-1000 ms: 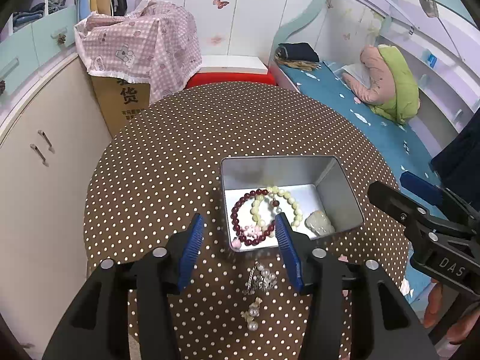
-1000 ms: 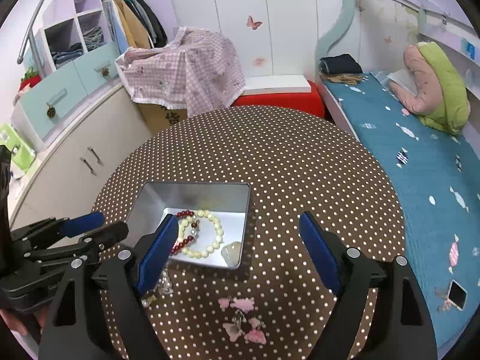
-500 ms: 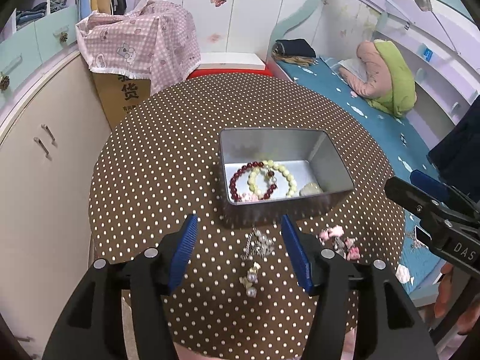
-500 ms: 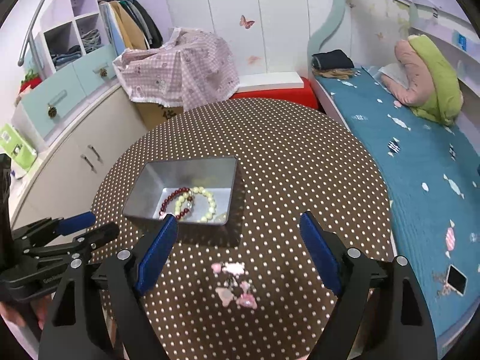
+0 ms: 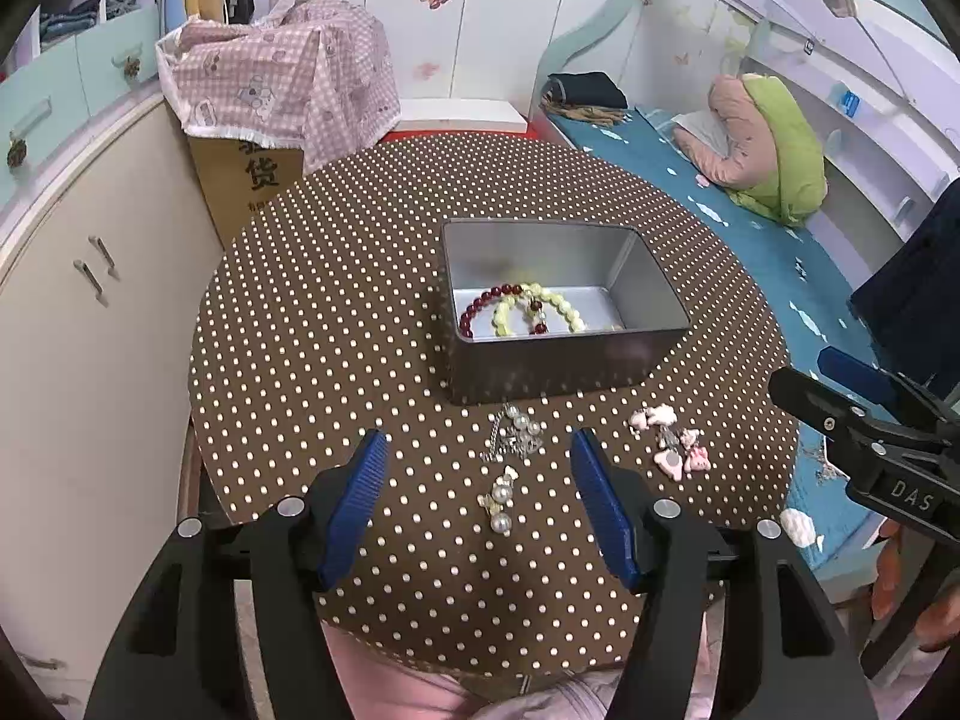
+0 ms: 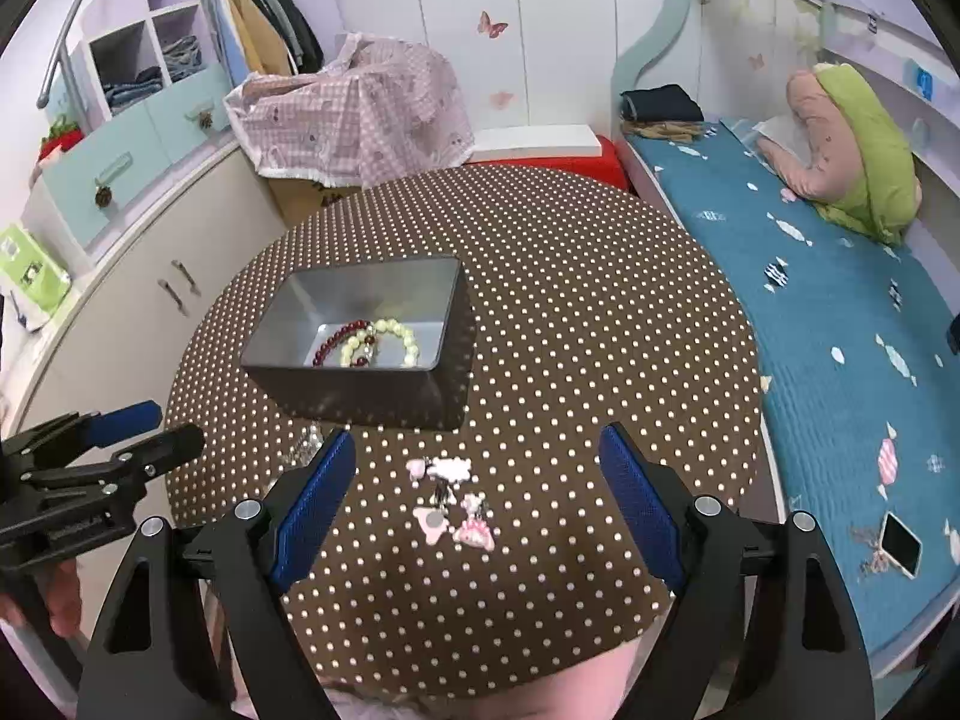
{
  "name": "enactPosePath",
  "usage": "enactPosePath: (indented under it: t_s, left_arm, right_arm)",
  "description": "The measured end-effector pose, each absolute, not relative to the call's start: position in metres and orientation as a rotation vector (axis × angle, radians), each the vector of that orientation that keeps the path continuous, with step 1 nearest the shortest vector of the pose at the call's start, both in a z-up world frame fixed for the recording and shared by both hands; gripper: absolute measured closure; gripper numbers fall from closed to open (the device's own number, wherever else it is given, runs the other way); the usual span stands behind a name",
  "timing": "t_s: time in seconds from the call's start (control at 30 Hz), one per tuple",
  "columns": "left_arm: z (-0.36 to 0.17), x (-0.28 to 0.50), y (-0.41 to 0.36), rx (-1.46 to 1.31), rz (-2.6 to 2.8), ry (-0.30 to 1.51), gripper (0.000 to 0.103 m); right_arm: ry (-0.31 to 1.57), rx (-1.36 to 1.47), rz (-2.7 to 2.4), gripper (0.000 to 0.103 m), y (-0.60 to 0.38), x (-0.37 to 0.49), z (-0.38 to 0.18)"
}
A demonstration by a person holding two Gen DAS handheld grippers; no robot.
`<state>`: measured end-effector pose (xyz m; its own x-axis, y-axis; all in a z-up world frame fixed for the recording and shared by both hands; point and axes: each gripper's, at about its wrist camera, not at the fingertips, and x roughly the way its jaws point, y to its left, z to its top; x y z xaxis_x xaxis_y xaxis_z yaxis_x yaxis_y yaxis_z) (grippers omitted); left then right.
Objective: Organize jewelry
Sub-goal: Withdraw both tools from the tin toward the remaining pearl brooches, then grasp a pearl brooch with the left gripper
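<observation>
Both tilted down over the table (image 5: 360,312), the empty left gripper (image 5: 477,501) is opening at lower centre, and the right gripper (image 6: 477,501) gapes wide, empty.

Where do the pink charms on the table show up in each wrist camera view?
Left wrist view: pink charms lie lower right, beyond the right blue pad, near the table edge.
Right wrist view: pink charms lie bottom centre, between both pads.
Shared landmark: the metal tin, just behind them.
</observation>
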<state>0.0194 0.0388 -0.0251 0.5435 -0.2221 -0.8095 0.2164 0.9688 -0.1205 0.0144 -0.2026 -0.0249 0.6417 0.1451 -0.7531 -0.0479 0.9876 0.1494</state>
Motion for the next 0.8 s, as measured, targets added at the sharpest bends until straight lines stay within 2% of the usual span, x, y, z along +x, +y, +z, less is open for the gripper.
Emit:
enactPosePath:
  t_s: [0.8]
  left_arm:
    - [-0.098,0.023,0.041,-0.067,-0.246,1.163,0.042]
  right_arm:
    - [1.046,0.257,0.049,0.022,-0.231,0.005,-0.094]
